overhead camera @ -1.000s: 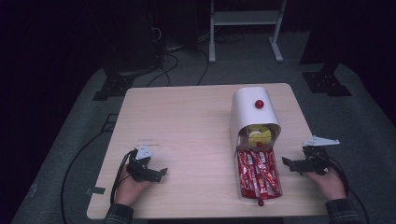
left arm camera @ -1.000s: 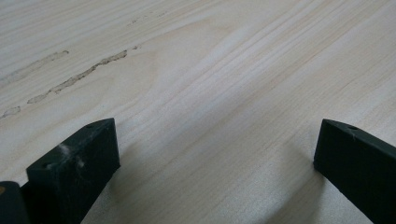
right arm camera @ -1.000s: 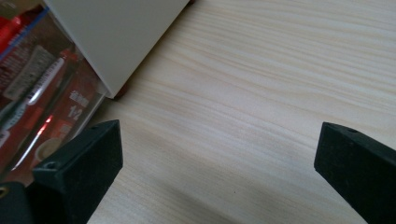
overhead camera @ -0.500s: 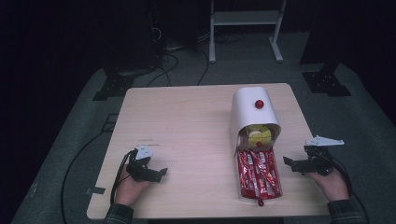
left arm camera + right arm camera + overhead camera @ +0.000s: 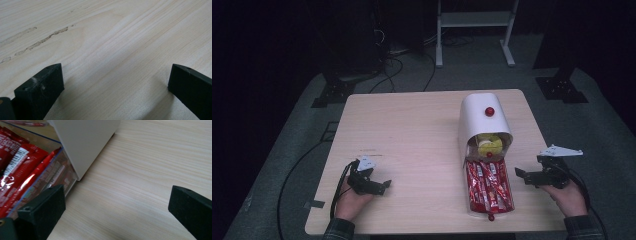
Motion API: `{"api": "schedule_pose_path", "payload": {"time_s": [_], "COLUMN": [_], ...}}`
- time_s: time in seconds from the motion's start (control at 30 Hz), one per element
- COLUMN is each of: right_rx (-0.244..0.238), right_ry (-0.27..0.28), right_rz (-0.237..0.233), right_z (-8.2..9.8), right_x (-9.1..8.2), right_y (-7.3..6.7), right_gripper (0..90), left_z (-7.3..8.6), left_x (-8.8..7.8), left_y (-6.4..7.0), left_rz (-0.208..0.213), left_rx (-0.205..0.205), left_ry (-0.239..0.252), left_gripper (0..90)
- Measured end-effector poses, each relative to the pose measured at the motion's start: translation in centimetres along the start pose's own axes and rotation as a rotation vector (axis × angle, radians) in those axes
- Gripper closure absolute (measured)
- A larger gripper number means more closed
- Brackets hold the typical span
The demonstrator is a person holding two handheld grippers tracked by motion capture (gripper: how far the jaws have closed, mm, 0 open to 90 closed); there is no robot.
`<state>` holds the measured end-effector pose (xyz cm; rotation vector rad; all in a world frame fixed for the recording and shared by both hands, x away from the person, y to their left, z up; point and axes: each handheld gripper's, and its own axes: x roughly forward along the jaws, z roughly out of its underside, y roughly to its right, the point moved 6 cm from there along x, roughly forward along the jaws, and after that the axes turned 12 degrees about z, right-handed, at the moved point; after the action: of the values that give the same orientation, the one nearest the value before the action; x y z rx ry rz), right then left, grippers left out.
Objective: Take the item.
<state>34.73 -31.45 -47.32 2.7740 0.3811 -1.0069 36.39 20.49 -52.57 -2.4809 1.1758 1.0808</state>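
Note:
A white round-topped box (image 5: 482,117) with a red knob (image 5: 489,111) lies on the wooden table (image 5: 412,130). Its clear drawer (image 5: 472,202) is pulled out toward me and holds several red packets (image 5: 488,187). Yellow items (image 5: 488,144) sit in the box's open mouth. My right gripper (image 5: 518,174) rests open just right of the drawer. In the right gripper view the right gripper (image 5: 117,205) has bare wood in its gap, with the red packets (image 5: 17,175) and the white box wall (image 5: 85,142) at the left. My left gripper (image 5: 384,186) (image 5: 116,82) lies open on bare wood at the front left.
A small red knob (image 5: 491,217) marks the drawer's front end near the table's front edge. Cables trail from both grippers. Beyond the table stand a white frame (image 5: 472,20) and dark stands on grey floor.

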Motion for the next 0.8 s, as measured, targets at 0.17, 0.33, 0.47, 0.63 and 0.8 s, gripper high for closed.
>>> {"api": "schedule_pose_path", "payload": {"time_s": [0.17,0.33,0.47,0.63,0.8], "right_rx": [0.000,-0.004,-0.006,-0.010,-0.015], "right_ry": [0.007,0.009,0.014,0.019,0.023], "right_rz": [-0.009,-0.018,-0.026,-0.038,-0.050], "right_z": [-0.2,-0.4,-0.5,-0.7,-0.9], "right_x": [-0.4,-0.5,-0.7,-1.0,-1.3], "right_y": [-0.3,-0.6,-0.8,-1.2,-1.7], "right_gripper": [0.6,0.6,0.6,0.6,0.6], "left_z": [0.0,0.0,0.0,0.0,0.0], "left_x": [0.0,0.0,0.0,0.0,0.0], "left_y": [0.0,0.0,0.0,0.0,0.0], "left_rz": [0.000,0.000,0.000,0.000,0.000], "left_rx": [0.000,-0.001,0.000,0.000,0.003], "left_ry": [0.000,0.000,0.000,0.001,0.000], "left_gripper": [0.0,0.0,0.0,0.0,0.0]}}
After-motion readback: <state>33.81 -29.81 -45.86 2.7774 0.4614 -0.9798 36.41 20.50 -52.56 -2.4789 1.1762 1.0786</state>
